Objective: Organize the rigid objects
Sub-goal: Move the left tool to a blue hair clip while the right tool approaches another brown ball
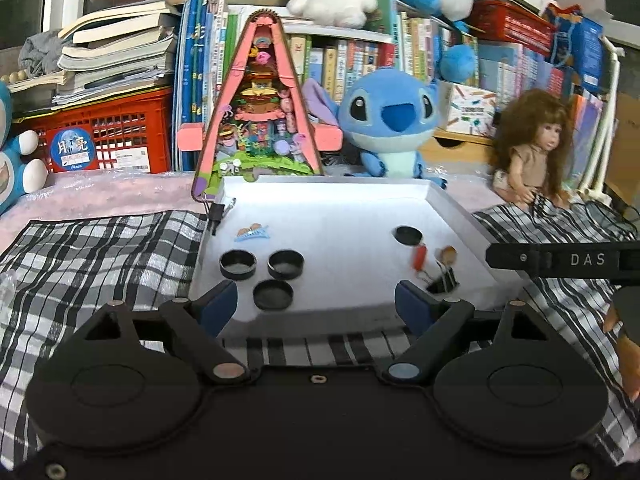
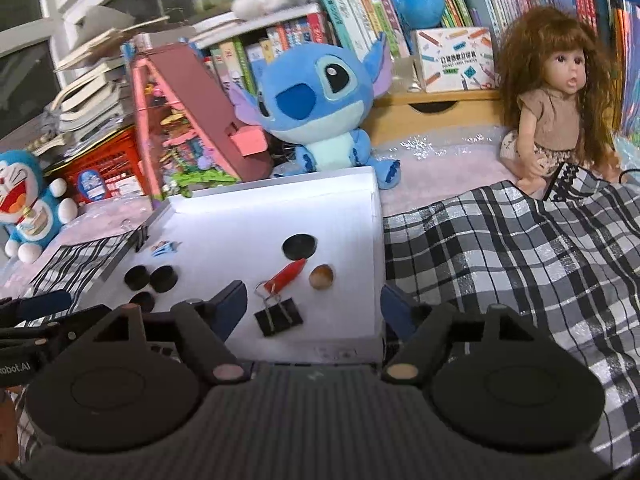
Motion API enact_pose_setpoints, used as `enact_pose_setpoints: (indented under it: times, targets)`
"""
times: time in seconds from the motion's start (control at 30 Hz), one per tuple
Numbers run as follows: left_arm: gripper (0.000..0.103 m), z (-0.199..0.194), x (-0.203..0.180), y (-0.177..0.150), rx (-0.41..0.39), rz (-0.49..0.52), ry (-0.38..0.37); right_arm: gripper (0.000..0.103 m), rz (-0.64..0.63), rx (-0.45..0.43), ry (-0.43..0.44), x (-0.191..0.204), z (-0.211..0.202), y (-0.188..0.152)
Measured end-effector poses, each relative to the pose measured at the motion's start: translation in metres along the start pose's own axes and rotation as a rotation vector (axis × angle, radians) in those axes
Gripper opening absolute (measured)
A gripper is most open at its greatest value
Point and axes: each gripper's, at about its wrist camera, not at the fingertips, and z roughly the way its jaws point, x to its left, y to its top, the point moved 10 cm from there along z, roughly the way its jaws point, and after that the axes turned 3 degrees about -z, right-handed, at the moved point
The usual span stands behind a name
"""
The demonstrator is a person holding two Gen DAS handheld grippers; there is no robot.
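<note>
A white shallow tray (image 1: 340, 208) (image 2: 240, 220) lies on a checked cloth. In it are three black round caps (image 1: 273, 295) grouped at the left, with a fourth cap (image 1: 409, 235) (image 2: 299, 247) apart at the right. It also holds a blue hair clip (image 1: 251, 233) (image 2: 165, 248), a red clip (image 1: 419, 258) (image 2: 288, 273), a brown round piece (image 2: 321, 277) and a black binder clip (image 2: 279, 316). My left gripper (image 1: 316, 304) is open at the tray's near edge. My right gripper (image 2: 312, 308) is open around the tray's near right corner. Neither gripper's pads touch anything.
Behind the tray stand a pink triangular toy house (image 1: 258, 112), a blue plush (image 1: 390, 120) and a long-haired doll (image 2: 560, 96). A red crate (image 1: 104, 136), stacked books and shelves of books fill the back. The checked cloth (image 2: 500, 248) spreads to both sides.
</note>
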Motion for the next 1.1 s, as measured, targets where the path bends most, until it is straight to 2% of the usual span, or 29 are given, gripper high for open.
enact_pose_setpoints:
  times: [0.5,0.8,1.1]
  targets:
    - [0.086,-0.039,-0.009,-0.040,0.002,0.009,-0.037,0.088,-0.150,-0.062,0.062,0.036,-0.045,-0.033]
    - [0.086,-0.054,-0.007,-0.065,0.021,0.010,-0.039,0.088,-0.216,-0.048,0.058,0.043,-0.055,-0.065]
    - [0.086,-0.061,-0.015,-0.082,0.037,0.039,-0.043,0.089,-0.255,-0.054,0.068,0.047,-0.072,-0.082]
